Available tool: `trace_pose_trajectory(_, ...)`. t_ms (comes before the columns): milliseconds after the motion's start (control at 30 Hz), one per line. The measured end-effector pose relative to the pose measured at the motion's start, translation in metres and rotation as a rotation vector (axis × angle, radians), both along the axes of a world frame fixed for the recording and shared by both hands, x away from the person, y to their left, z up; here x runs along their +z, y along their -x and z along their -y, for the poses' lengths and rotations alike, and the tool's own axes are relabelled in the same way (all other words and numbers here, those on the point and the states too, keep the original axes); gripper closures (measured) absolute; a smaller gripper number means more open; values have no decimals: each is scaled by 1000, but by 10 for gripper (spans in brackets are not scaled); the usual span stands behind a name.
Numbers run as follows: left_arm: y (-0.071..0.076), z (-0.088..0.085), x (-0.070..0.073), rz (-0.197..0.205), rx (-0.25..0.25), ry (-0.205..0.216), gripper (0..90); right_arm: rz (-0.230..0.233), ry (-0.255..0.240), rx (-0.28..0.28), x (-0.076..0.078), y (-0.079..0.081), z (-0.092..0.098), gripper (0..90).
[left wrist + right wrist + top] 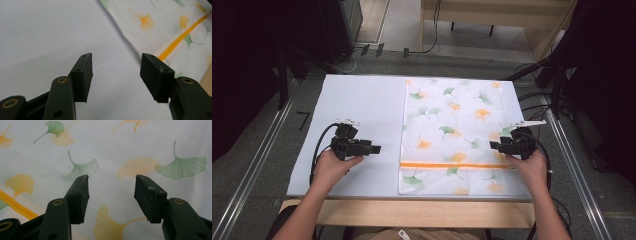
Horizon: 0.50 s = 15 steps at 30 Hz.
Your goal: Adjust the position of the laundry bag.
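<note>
Table [362, 105]: matte white top, pale wood front edge, metal rails along both sides; grey floor and cables beyond. Cloth [457, 125]: thin, flat, rectangular, printed with green and orange ginkgo leaves, one orange stripe [452, 164] near its front edge; lies on the table's right half. Left gripper [377, 149] gapes empty over bare white top, just beside the cloth. Right gripper [492, 145] gapes empty over the cloth's right edge.

lab-type recording space, not a home. white board [357, 100] laid on a wooden table [412, 212], metal floor rails [257, 160] along both sides, loose cables [532, 100] and plugs on grey carpet [452, 62], dark curtains [242, 75] at both sides, light wood furniture [492, 15] at the back.
</note>
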State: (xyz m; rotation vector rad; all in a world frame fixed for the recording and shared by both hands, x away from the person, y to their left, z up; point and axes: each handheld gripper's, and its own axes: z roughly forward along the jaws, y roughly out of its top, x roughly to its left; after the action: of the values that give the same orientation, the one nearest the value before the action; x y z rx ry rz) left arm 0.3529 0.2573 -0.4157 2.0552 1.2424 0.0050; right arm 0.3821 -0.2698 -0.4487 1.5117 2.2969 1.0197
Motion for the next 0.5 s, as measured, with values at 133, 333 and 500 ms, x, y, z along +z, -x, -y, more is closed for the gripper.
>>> trace_pose_trajectory(133, -3, 13, -1, 10, -38, -15, 447, -1, 0, -20, -1, 3, 7, 472)
trace_pose_trajectory(333, -6, 27, -5, 12, -60, -22, 452, -3, 3, -45, -2, 6, 16, 475)
trace_pose_trajectory(500, -10, 43, -10, 14, -76, -35, 453, -7, 1, -67, -5, 3, 23, 477)
